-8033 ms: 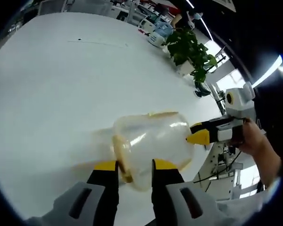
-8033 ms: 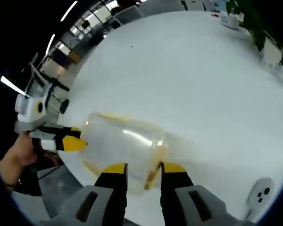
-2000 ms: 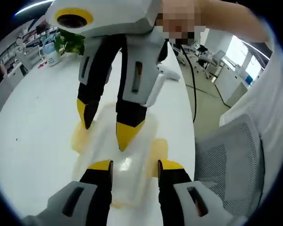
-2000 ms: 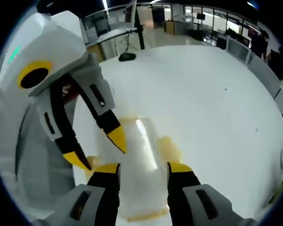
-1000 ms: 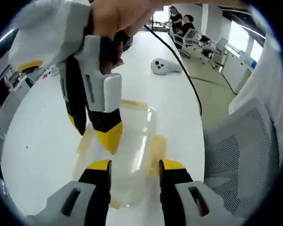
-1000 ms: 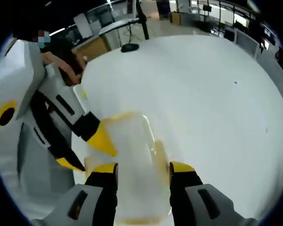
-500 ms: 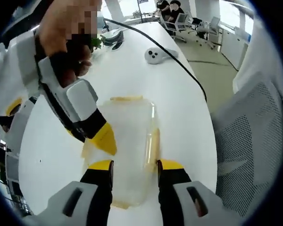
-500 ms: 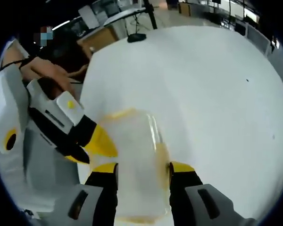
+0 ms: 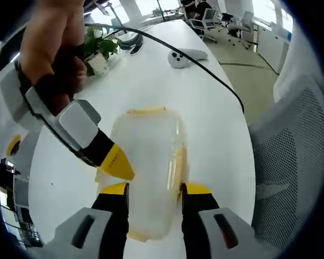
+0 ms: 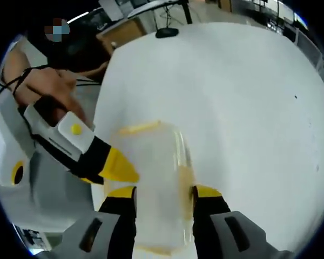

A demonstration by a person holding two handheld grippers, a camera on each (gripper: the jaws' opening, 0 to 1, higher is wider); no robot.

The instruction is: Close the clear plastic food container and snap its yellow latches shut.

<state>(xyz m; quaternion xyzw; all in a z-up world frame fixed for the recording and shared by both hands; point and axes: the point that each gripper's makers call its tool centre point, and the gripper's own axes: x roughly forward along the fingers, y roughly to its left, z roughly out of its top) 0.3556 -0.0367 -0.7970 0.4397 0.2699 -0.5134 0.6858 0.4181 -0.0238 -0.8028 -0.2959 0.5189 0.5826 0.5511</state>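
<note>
Left gripper view: clear container (image 9: 146, 162) lidded, yellow latches (image 9: 179, 167) on sides; both grippers' jaws straddle it, grip unclear.

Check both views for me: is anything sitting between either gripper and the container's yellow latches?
Nothing visible is in the way. The container lies directly ahead of the left gripper, between its open jaws, with the right gripper's tip at its side latch. The white device and potted plant sit far off.
</note>
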